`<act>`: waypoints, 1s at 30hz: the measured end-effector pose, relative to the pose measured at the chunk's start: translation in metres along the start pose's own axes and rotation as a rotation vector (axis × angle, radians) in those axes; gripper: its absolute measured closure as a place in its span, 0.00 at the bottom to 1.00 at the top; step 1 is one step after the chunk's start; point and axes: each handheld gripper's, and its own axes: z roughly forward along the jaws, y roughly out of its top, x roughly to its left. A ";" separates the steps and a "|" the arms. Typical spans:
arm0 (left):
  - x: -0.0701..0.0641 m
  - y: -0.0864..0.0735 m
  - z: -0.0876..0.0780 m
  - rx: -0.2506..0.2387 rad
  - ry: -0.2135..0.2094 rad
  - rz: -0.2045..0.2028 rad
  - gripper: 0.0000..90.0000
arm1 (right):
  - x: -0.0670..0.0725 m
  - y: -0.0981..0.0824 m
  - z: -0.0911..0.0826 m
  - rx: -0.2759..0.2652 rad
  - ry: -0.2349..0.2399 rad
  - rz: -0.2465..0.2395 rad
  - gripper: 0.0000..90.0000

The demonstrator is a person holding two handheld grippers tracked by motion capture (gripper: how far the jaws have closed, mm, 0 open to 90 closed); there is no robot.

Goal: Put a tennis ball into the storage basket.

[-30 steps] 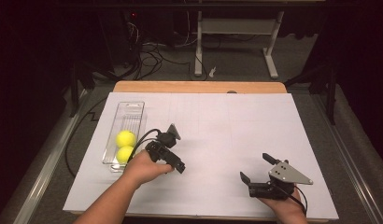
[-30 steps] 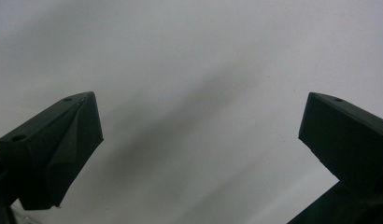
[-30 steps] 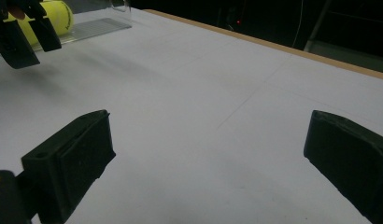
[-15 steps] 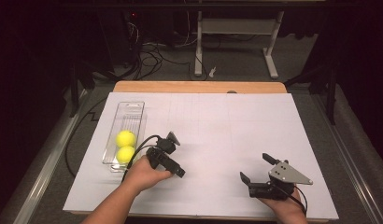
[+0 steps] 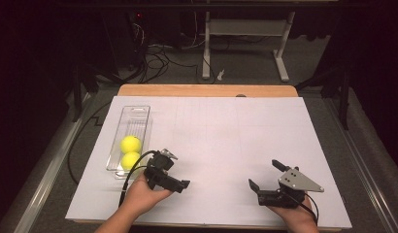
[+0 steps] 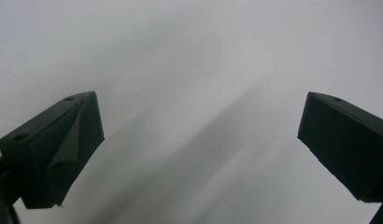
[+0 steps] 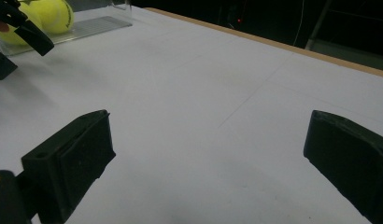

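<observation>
Two yellow tennis balls (image 5: 130, 144) (image 5: 129, 160) lie in a clear plastic tray (image 5: 135, 114) at the left of the white sheet. My left gripper (image 5: 179, 170) sits just right of the tray's near end, held in a hand, open and empty. In the left gripper view its jaws (image 6: 199, 140) stand wide apart over bare white sheet. My right gripper (image 5: 263, 174), topped by a grey plate, rests near the front right edge, open and empty. In the right gripper view (image 7: 208, 149) the balls (image 7: 54, 14) and the left gripper (image 7: 22, 32) show at the top left.
A white sheet (image 5: 226, 131) covers the table, with a wooden strip (image 5: 207, 90) along the far edge. Beyond it are a dark floor with cables and a table stand (image 5: 245, 29). A black cable (image 5: 78, 141) runs off the left side.
My left gripper has drawn back toward the near edge, a little away from the tray. The right gripper has stayed put.
</observation>
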 end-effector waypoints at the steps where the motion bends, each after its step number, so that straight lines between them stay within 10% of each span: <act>1: 0.001 0.000 -0.001 -0.016 -0.001 -0.015 0.01 | 0.000 0.000 0.000 0.001 0.000 0.001 0.02; 14: 0.009 -0.005 -0.012 -0.183 -0.135 -0.017 0.01 | -0.003 -0.002 0.000 -0.003 -0.013 0.028 0.02; 17: 0.016 -0.003 -0.013 -0.205 -0.161 -0.072 0.01 | -0.003 -0.002 0.000 -0.003 -0.013 0.029 0.02; 30: 0.008 -0.009 -0.032 -0.311 -0.284 0.013 0.01 | -0.002 -0.001 0.000 -0.015 -0.032 0.040 0.02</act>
